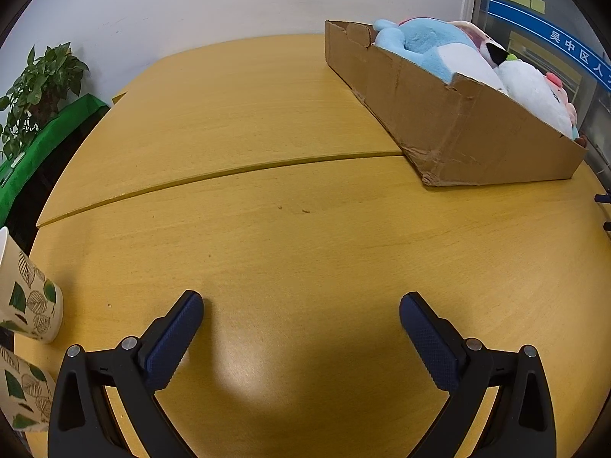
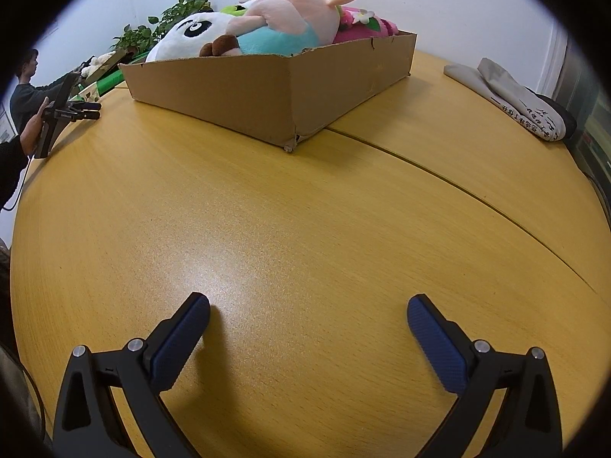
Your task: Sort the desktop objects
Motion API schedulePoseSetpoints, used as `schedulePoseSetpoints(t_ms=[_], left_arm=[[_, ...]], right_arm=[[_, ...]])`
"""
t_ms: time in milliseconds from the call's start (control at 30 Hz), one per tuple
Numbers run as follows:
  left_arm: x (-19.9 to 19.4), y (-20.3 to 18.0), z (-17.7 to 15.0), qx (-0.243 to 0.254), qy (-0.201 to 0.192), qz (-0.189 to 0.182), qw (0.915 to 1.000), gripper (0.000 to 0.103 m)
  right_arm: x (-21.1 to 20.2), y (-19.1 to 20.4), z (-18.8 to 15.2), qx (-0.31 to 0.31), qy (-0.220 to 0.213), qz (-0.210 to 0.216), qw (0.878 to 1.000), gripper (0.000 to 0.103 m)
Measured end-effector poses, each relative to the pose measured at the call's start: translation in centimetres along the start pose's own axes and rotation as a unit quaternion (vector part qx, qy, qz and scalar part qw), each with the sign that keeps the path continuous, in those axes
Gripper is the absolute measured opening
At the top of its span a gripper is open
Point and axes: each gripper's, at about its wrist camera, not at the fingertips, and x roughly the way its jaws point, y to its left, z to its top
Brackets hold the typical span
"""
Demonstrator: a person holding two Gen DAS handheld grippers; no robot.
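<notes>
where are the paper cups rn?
Left wrist view only: two leaf-print paper cups at the far left edge of the wooden table, just left of the left gripper; across the table from the cardboard box.
</notes>
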Motion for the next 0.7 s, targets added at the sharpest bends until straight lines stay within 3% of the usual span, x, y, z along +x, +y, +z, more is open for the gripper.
schedulePoseSetpoints(t_ms=[700], left_arm=[[0.49,-0.47,-0.43,0.001,-0.006,0.002,1.0,0.103]], right_arm=[[-0.02,-0.29,-0.06,-0.002,0.0,0.0,1.0,0.103]])
